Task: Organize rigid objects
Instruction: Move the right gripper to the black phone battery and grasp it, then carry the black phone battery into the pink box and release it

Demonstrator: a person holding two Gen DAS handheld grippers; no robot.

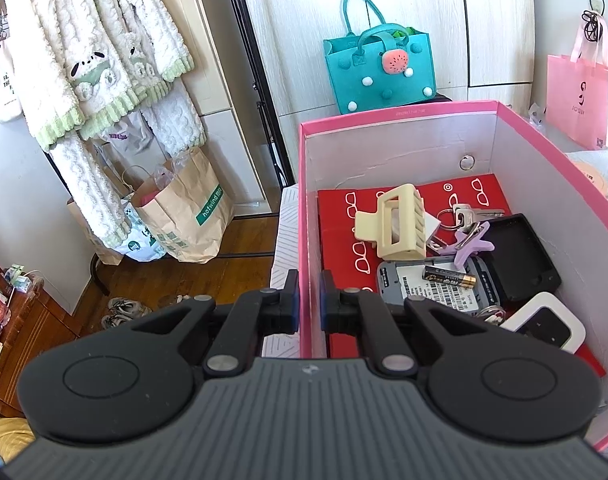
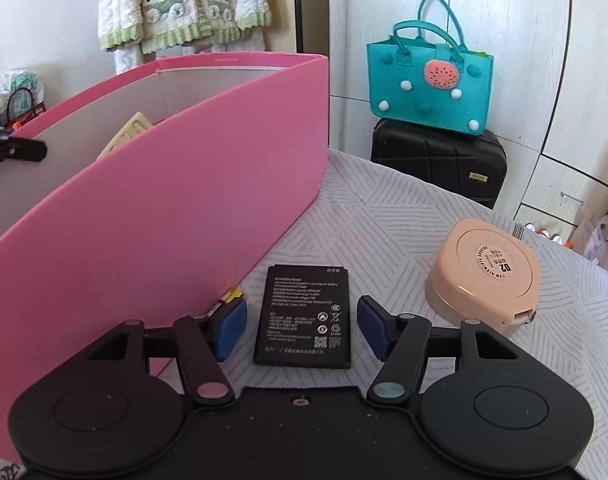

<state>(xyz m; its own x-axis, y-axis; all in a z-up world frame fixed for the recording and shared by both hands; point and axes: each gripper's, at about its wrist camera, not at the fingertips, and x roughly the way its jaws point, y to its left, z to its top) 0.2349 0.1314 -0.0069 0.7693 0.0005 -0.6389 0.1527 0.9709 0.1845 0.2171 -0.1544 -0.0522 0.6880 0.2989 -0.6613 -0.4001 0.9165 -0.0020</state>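
Observation:
My left gripper [image 1: 310, 300] is shut on the left wall of the pink box [image 1: 304, 200]. Inside lie a cream hair claw [image 1: 392, 226], keys [image 1: 470, 216], a purple clip [image 1: 474, 246], an AA battery [image 1: 450, 274] on a grey device [image 1: 424, 288], a black case [image 1: 522, 256], a white device [image 1: 544, 326] and a red cloth [image 1: 340, 224]. My right gripper [image 2: 302, 322] is open, its blue pads on either side of a flat black phone battery [image 2: 304, 314] lying on the patterned tabletop [image 2: 384, 216] beside the box's outer wall [image 2: 164, 216]. A small yellow-and-black object [image 2: 229, 296] lies by the left pad.
A peach round case [image 2: 484, 268] sits on the table to the right of the battery. A teal felt bag [image 2: 428, 80] rests on a black suitcase [image 2: 440, 160] behind the table. Paper bags [image 1: 184, 212] and hanging clothes [image 1: 96, 60] are to the left, and a pink bag [image 1: 580, 96] hangs at right.

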